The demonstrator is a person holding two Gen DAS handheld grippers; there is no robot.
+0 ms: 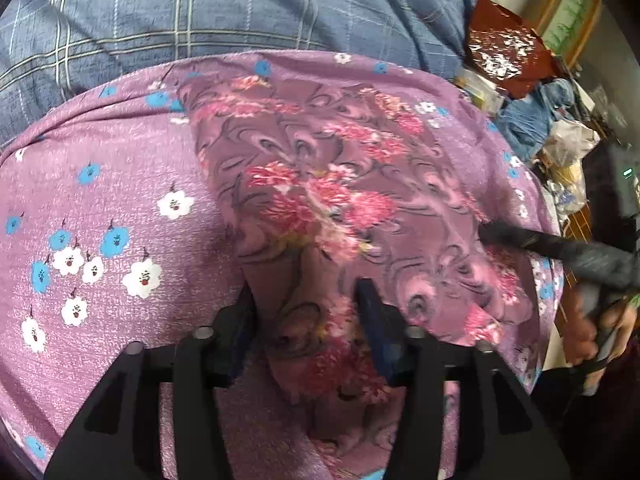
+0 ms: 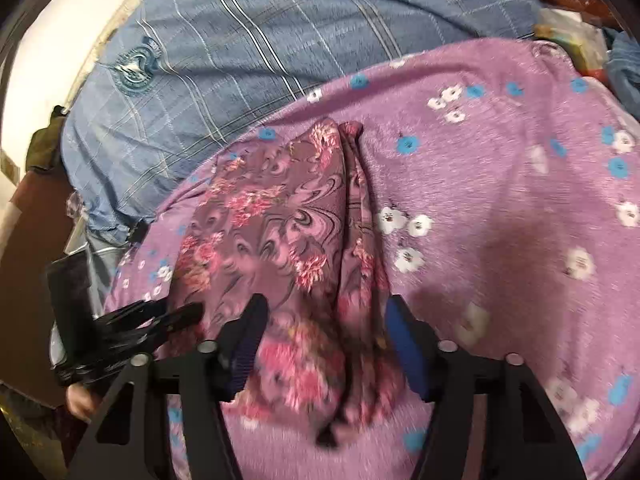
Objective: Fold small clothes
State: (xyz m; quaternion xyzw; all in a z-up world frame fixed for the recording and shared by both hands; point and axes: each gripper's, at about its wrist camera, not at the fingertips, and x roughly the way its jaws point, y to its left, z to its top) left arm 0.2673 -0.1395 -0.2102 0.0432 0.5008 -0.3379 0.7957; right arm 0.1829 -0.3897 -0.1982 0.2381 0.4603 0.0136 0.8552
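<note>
Left wrist view. The small floral garment [image 1: 320,200], mauve with pink blossoms, lies bunched on a purple flowered sheet [image 1: 120,200], a blue plaid cover [image 1: 160,12] beyond it. The left gripper [image 1: 308,308] straddles the near end of the garment, jaws well apart. Cloth sits between the fingers, but I cannot tell whether the pads press it; it reads as not clamped. The right gripper [image 1: 492,234] comes in from the right, its tip on or just over the garment's right edge.

Risk: if the left jaws close here they may catch the sheet along with the garment, since both are soft and lie touching. That would drag the sheet up into the fold.

Right wrist view. The right gripper [image 2: 324,320] stands with jaws partly apart over the near end of the garment [image 2: 280,220]. Cloth lies between the fingers; no pinch visible, and motion blur hides the contact. The left gripper [image 2: 176,316] sits at the garment's left edge, near.

Risk: the garment is ridged down its middle. With both grips loose, a fold started now could go crooked, or a layer could slip free and spring open.
</note>
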